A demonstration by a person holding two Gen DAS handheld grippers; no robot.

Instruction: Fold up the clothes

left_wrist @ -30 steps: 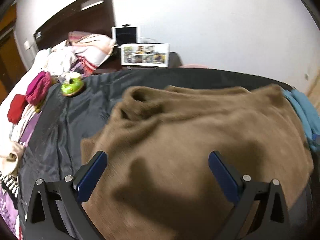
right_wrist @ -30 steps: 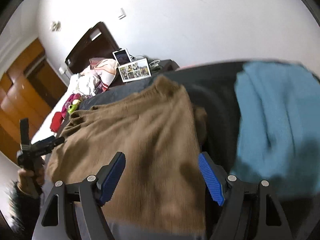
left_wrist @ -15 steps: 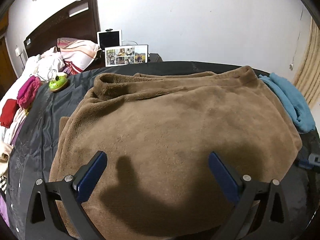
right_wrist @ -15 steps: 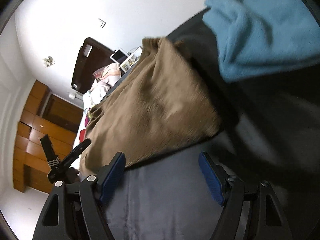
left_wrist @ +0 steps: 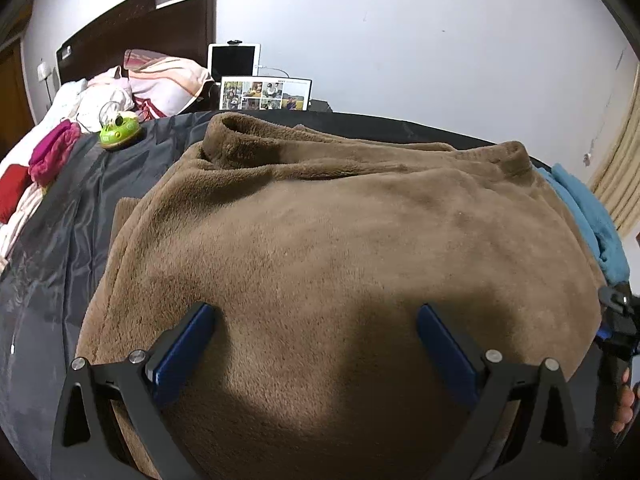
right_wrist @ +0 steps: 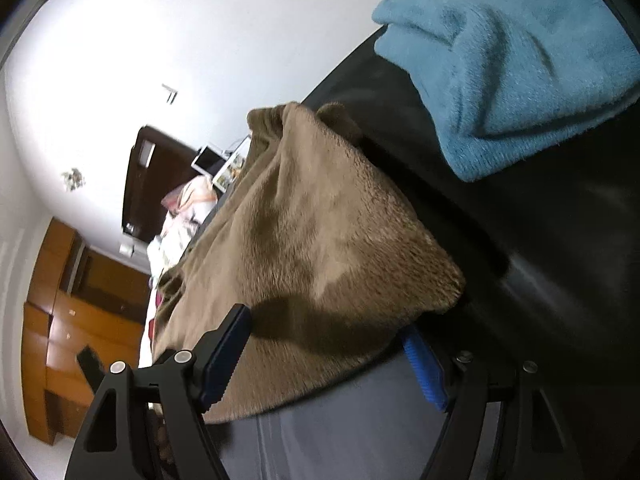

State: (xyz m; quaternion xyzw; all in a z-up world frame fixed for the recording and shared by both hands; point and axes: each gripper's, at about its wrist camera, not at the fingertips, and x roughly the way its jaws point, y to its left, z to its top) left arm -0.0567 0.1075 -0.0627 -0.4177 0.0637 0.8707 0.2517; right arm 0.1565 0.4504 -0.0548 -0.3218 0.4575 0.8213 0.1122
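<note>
Your left gripper (left_wrist: 314,334) sits low over the brown fleece garment (left_wrist: 332,248), jaws spread wide, nothing pinched; the blue pads (left_wrist: 188,344) look to rest on or just above the pile, can't tell which. The garment lies spread across the dark sheet (left_wrist: 76,200) w/ its collar end toward the far wall, one ribbed opening standing up at the far left, and a shadow falls on the fleece btwn your fingers.

Your right gripper (right_wrist: 326,354) is rolled over, so the room looks tilted in its view. Jaws are spread here too. The near corner of the brown garment (right_wrist: 320,240) lies btwn them: one pad (right_wrist: 224,356) is above the fleece, the other (right_wrist: 424,368) sits at or just under the cloth edge, next to the sheet (right_wrist: 360,432). No squeeze visible, so it's not gripping yet. In the left view you can see that gripper's black frame and some of your fingers at the far right edge (left_wrist: 618,360), just beside the garment's right side.

A folded blue towel-like garment (right_wrist: 512,60) lies on the sheet beyond the brown one, close but apart from it. Further off: green toy (left_wrist: 119,131) on the sheet, photo collage (left_wrist: 265,94) and tablet (left_wrist: 234,60) against the wall, pillows (left_wrist: 164,80), pink and red clothes (left_wrist: 48,156) at left.
</note>
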